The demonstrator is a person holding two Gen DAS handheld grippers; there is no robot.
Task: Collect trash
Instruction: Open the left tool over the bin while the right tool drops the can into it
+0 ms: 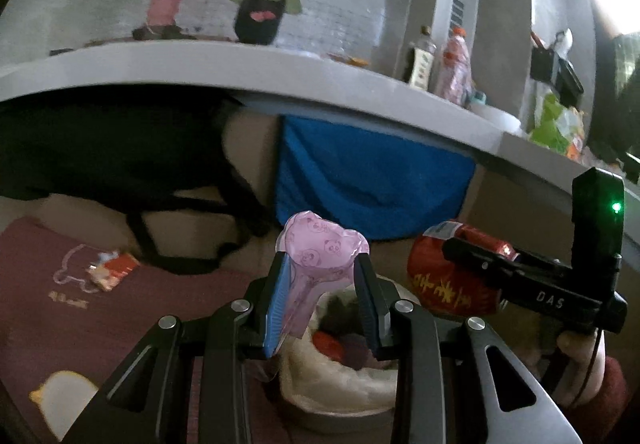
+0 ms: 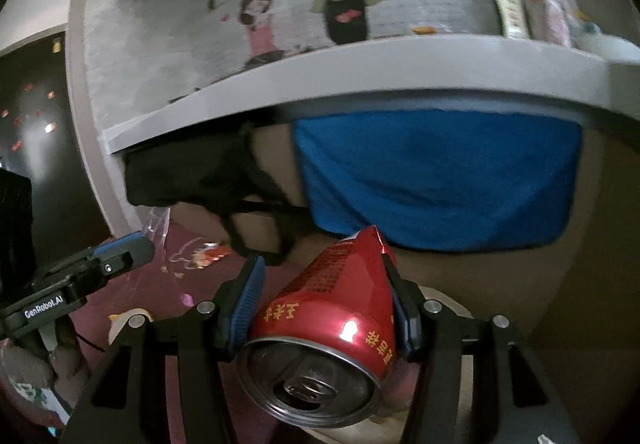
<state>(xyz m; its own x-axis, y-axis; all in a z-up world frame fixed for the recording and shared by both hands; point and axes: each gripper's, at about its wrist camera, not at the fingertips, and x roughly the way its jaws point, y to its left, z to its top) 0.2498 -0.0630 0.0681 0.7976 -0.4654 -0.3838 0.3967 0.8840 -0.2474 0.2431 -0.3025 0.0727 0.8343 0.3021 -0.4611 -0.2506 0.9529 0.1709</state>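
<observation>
My left gripper (image 1: 320,268) is shut on a crumpled pink plastic cup (image 1: 320,252) printed with small panda faces, held above a round bin (image 1: 320,408) lined with a white bag that holds red and dark rubbish. My right gripper (image 2: 324,276) is shut on a dented red drinks can (image 2: 340,308) with yellow characters, its top end facing the camera. In the left wrist view the can (image 1: 448,280) and the right gripper (image 1: 480,260) hang just right of the cup. In the right wrist view the left gripper (image 2: 132,248) shows at the left edge.
A grey counter (image 1: 280,79) runs across ahead, with bottles (image 1: 452,63) and a green packet (image 1: 556,123) on its right part. Below it hang a blue cloth (image 1: 372,179) and a black bag (image 1: 112,151). A red wrapper (image 1: 112,268) lies on the maroon mat (image 1: 80,324).
</observation>
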